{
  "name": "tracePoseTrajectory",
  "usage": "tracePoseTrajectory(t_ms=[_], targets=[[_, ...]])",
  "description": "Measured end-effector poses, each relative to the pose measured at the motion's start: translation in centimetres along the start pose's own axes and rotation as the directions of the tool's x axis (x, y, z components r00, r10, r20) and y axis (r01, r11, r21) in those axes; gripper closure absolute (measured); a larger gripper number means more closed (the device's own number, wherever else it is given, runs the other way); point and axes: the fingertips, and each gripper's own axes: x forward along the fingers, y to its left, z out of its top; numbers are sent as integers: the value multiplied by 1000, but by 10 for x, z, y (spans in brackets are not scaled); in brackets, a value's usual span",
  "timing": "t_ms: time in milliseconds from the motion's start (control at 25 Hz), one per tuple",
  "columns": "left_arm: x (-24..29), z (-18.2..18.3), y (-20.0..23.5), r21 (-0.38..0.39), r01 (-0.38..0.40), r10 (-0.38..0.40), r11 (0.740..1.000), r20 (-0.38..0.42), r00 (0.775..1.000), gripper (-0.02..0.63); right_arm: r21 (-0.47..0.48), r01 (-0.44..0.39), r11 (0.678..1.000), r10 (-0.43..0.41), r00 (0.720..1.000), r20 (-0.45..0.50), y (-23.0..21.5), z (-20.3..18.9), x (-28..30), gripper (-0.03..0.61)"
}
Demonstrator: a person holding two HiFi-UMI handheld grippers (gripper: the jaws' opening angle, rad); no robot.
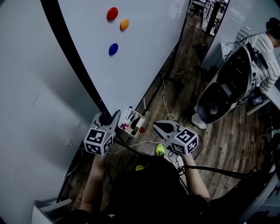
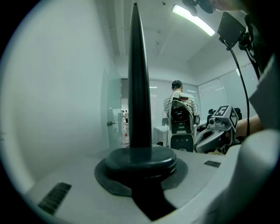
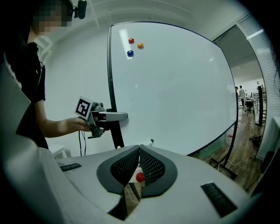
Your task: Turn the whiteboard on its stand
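Whiteboard: your whiteboard (image 1: 144, 52) fills the upper left and centre of the head view, its white face running down toward the lower middle of the frame.
Frame edge: its black frame (image 1: 74, 61) cuts diagonally from the top left down to your left tool.
Left tool: your left gripper (image 1: 107, 120) sits at the lower left of centre, and its jaws are clamped on the black frame. In the left gripper view the dark bar rises straight up out of the pads.
Right tool: your right gripper (image 1: 164, 127) hovers just right of centre, apart from the board. Its jaws meet at the tips with nothing between them.
Magnets: a red magnet (image 1: 112, 13), an orange magnet (image 1: 124, 24) and a blue magnet (image 1: 113, 48) cling to the board near the top centre.
Tray: a small white tray (image 1: 135, 116) lies between your two tools and holds markers. A red ball (image 1: 141, 130) lies at its right end.
Floor: a wooden floor (image 1: 183, 96) with loose cables runs along the right half.
Background: a person in a striped top (image 1: 262, 48) stands at the upper right.
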Motion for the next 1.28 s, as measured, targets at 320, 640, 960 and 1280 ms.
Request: tracePoseTrajectory(t_ms=[320,640,960,1280], targets=[[34,19,5,2,2,-2,1000,-13,1000,495,22,31,999,-31,1000,-2,-27,8,-12,578],[41,10,7,-1,1,-1,1000,-9,1000,495,26,57,998,-57,998,-1,-34,-4,-17,578],[51,8,13,-8,-6,6,1000,-11,1000,495,28,66,997,-66,998,-3,-49,-3,-16,578],[55,6,15,-7,-15,15,1000,1,1000,495,7,63,998,-63,998,-1,-60,-2,-22,578]])
